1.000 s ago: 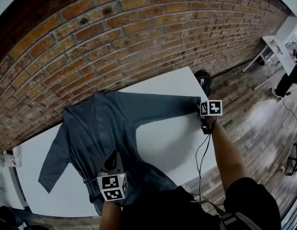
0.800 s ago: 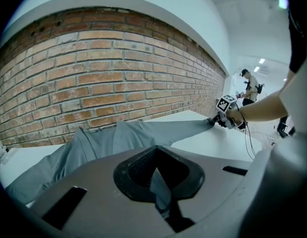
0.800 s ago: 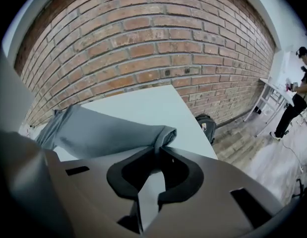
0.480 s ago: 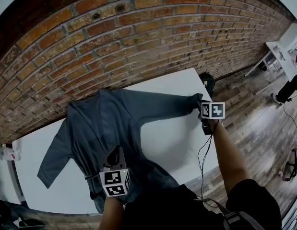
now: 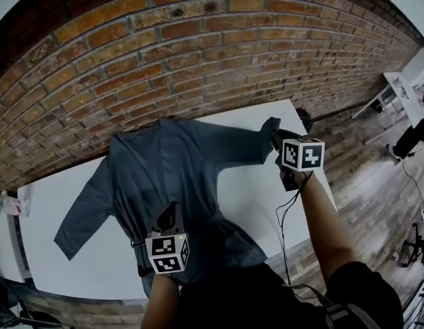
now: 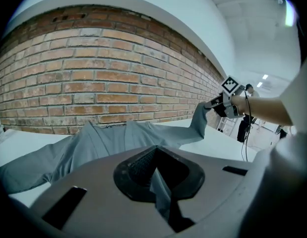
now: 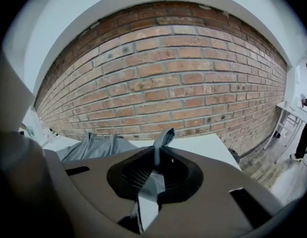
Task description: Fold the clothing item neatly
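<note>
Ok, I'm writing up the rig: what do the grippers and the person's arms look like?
Both the left gripper and right gripper are dark grey, each with a white cube of black square markers. A black cable trails from the right one. The person wears a dark top.

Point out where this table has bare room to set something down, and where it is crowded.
Bare table: the wide patch bordered by the right sleeve, the shirt and the right edge; also the near-left corner below the left sleeve. Crowded: the middle, covered by the shirt, with the left gripper shut on it.
</note>
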